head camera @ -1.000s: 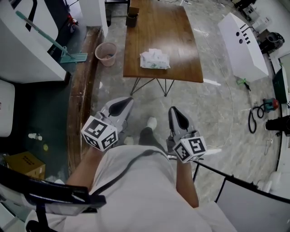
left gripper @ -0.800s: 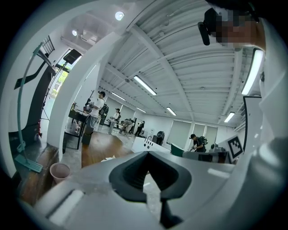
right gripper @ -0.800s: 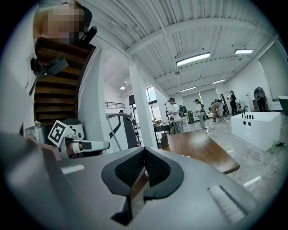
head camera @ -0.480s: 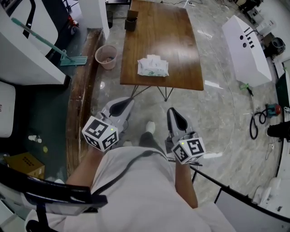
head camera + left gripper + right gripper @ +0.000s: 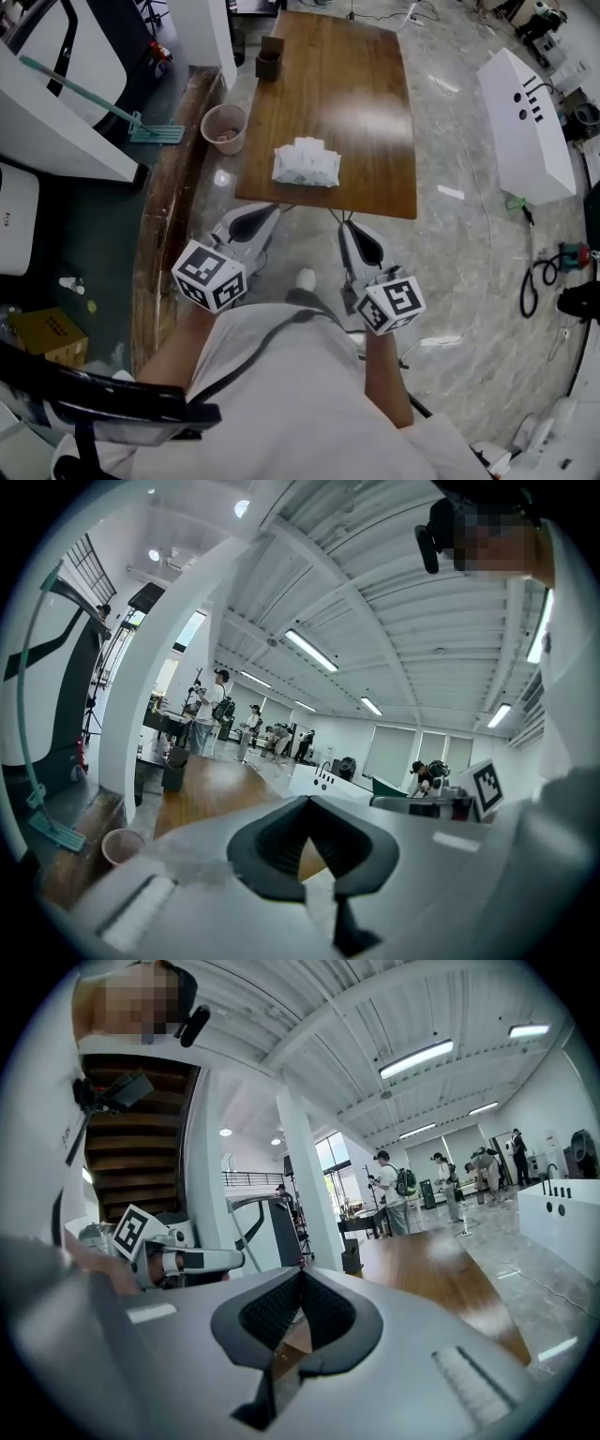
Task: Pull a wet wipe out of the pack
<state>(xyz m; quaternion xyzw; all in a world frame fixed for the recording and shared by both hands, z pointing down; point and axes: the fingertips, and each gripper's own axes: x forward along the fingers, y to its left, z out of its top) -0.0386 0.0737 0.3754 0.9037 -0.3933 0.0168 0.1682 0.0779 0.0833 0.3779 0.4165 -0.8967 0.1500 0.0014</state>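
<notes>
The pack of wet wipes (image 5: pixel 306 165) lies on the tabletop (image 5: pixel 366 103) toward its near left corner, and a small holder (image 5: pixel 270 58) stands at the far left corner. On the floor just left of the tabletop stands a bin (image 5: pixel 223 127), with a mop (image 5: pixel 94 98) further left. A long cabinet (image 5: pixel 530 127) sits well apart on the right, behind a coiled cable (image 5: pixel 532 281), while the left gripper (image 5: pixel 262 212) and right gripper (image 5: pixel 347 230) are side by side before the near edge, apart from the pack.
</notes>
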